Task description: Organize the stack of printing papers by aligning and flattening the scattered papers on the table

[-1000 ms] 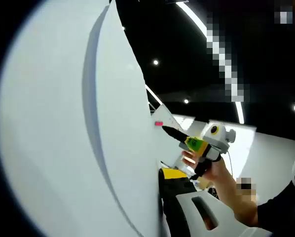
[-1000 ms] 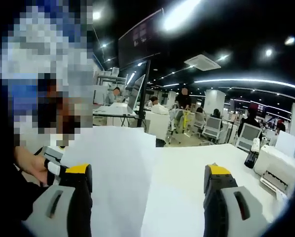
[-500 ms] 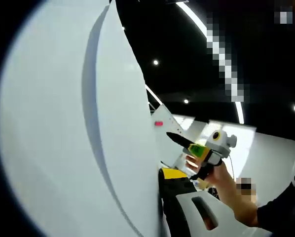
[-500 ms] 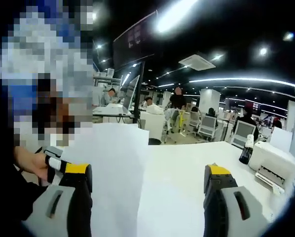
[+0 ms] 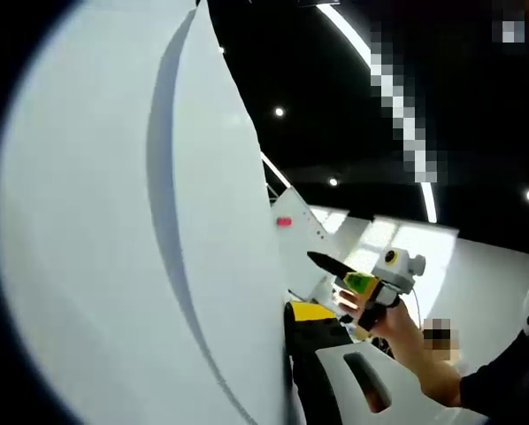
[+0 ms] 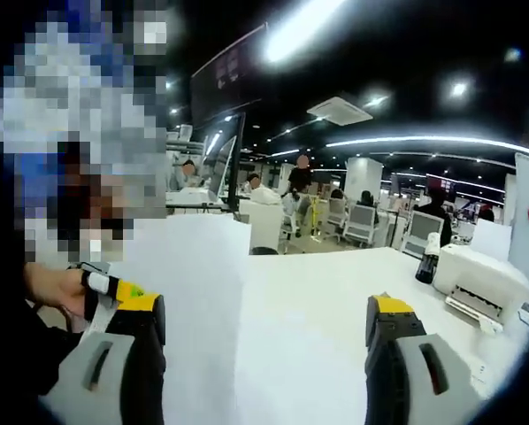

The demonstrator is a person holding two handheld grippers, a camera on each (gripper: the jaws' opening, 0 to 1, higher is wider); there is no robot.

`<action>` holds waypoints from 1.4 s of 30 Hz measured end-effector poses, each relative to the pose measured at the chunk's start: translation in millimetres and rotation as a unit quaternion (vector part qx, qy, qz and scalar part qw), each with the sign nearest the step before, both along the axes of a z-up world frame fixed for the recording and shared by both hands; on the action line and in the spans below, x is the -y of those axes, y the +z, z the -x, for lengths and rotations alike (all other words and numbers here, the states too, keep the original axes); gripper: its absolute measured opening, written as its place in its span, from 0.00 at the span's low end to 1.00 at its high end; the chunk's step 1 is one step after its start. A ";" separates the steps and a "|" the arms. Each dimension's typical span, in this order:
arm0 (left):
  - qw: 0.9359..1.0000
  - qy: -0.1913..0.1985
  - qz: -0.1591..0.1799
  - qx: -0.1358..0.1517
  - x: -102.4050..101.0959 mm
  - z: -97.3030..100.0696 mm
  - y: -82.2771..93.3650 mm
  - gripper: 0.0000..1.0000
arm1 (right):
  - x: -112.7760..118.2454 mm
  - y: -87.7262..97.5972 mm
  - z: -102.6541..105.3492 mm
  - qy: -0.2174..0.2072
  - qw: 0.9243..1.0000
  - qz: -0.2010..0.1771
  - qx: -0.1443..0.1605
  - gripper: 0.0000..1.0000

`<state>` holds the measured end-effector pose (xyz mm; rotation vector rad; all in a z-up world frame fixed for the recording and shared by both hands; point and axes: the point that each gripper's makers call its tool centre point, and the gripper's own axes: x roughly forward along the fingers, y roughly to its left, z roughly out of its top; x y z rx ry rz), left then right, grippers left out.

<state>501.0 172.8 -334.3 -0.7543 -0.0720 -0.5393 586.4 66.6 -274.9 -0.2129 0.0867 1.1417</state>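
- In the left gripper view, a sheaf of white paper (image 5: 132, 230) stands on edge, lifted off the tabletop and pressed close against the camera.
- The left claw (image 5: 287, 372) appears clamped on the paper's near edge, with one yellow-tipped jaw visible beside it.
- The right claw (image 5: 322, 262), held in a person's hand (image 5: 379, 314), sits just beside the paper's far edge; whether it touches is unclear.
- In the right gripper view, the right claw (image 6: 264, 332) has its jaws wide apart, the paper (image 6: 185, 310) rising next to its left jaw above the white tabletop (image 6: 353, 283).
- A printer (image 6: 477, 279) sits near the tabletop's far right edge.
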 end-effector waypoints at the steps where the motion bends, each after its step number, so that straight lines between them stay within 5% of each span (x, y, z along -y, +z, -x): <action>1: 1.000 0.000 0.000 0.000 0.2 0.2 0.1 0.07 | 2.0 0.1 0.0 -0.002 1.000 -0.001 0.000 0.89; 42: 1.000 -0.002 -0.007 -0.008 3.1 -0.1 -2.8 0.07 | 63.0 4.0 4.9 -0.058 0.998 -0.020 0.009 0.89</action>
